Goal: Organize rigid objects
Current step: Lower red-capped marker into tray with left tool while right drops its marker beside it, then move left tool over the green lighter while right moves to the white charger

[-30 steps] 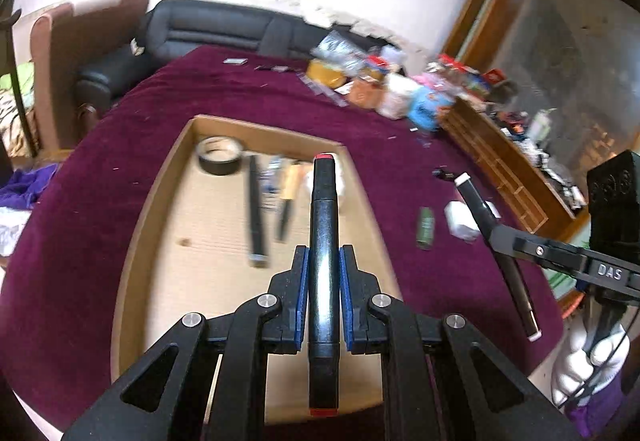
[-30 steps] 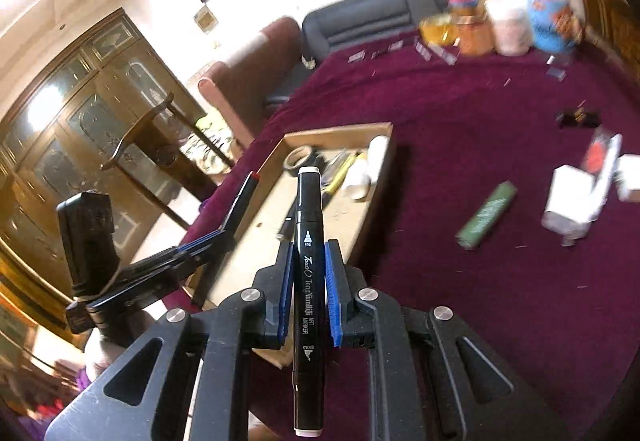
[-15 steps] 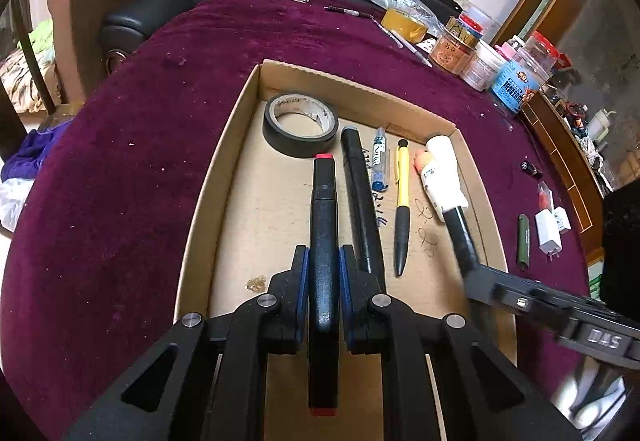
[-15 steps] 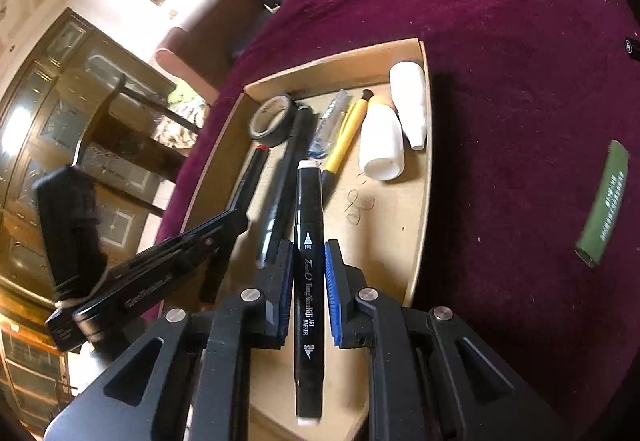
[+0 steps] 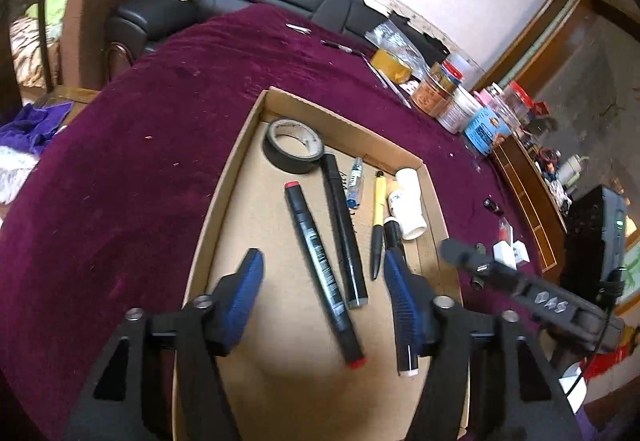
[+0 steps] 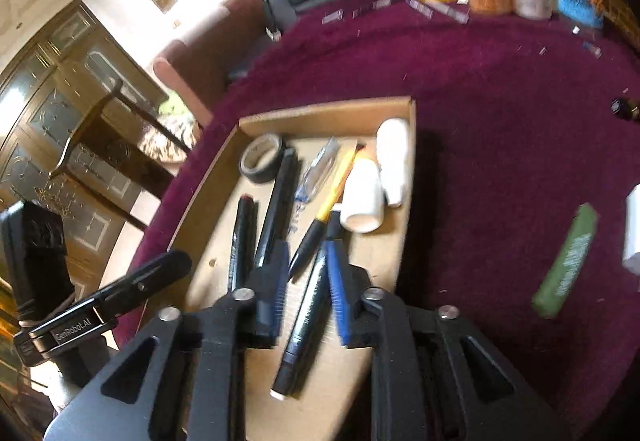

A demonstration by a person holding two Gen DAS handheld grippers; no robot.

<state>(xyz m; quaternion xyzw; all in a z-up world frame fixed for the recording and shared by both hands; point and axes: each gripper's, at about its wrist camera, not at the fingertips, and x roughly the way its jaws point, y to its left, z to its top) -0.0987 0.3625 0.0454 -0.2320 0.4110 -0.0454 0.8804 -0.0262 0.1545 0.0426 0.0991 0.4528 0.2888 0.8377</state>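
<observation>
Right wrist alone shows green bar (image 6: 566, 263); both claws parted, markers loose in tray (image 5: 224, 177).

Red-capped black marker (image 5: 320, 269) lies flat on the floor of the cardboard tray (image 5: 236, 157), slanting beside a longer black marker (image 5: 344, 233). The white-tipped black marker (image 6: 306, 315) lies tilted near the tray's right wall. Behind them sit a roll of black tape (image 5: 294, 145), a clear blue pen (image 5: 354, 183), a yellow-and-black pen (image 5: 378, 217) and two white tubes (image 6: 376, 181).
</observation>
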